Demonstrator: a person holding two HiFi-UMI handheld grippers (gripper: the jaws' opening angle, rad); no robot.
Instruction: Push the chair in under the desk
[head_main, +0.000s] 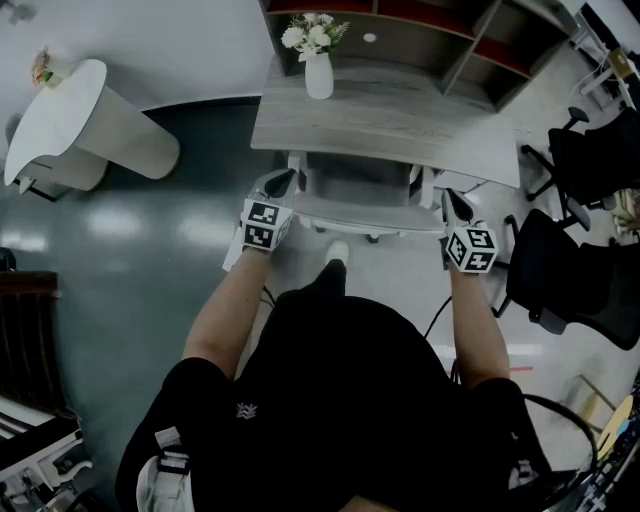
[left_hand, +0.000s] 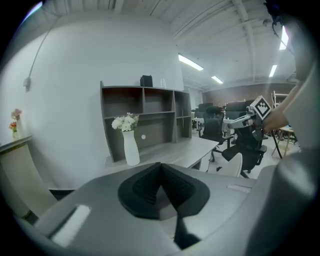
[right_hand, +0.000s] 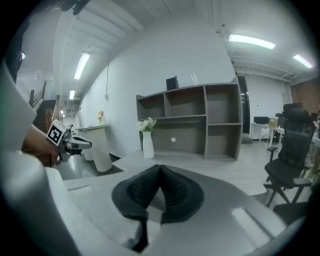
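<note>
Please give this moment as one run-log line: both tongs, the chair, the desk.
left tongs: shut, empty | right tongs: shut, empty | chair: between the tongs, seat partly under desk | vase: upright on desk

Chair (head_main: 360, 188): white frame, grey seat, upright, facing desk. Seat lies largely beneath desk's near edge. White back rail runs parallel to that edge, just outside it on person's side. Bit of base shows on floor below rail. In left gripper view only pale curved backrest (left_hand: 233, 165) shows, close beside desk.

Desk (head_main: 400, 125): rectangular top, light grey wood grain, level, slightly skewed in head view. Near edge overhangs chair seat.
</note>
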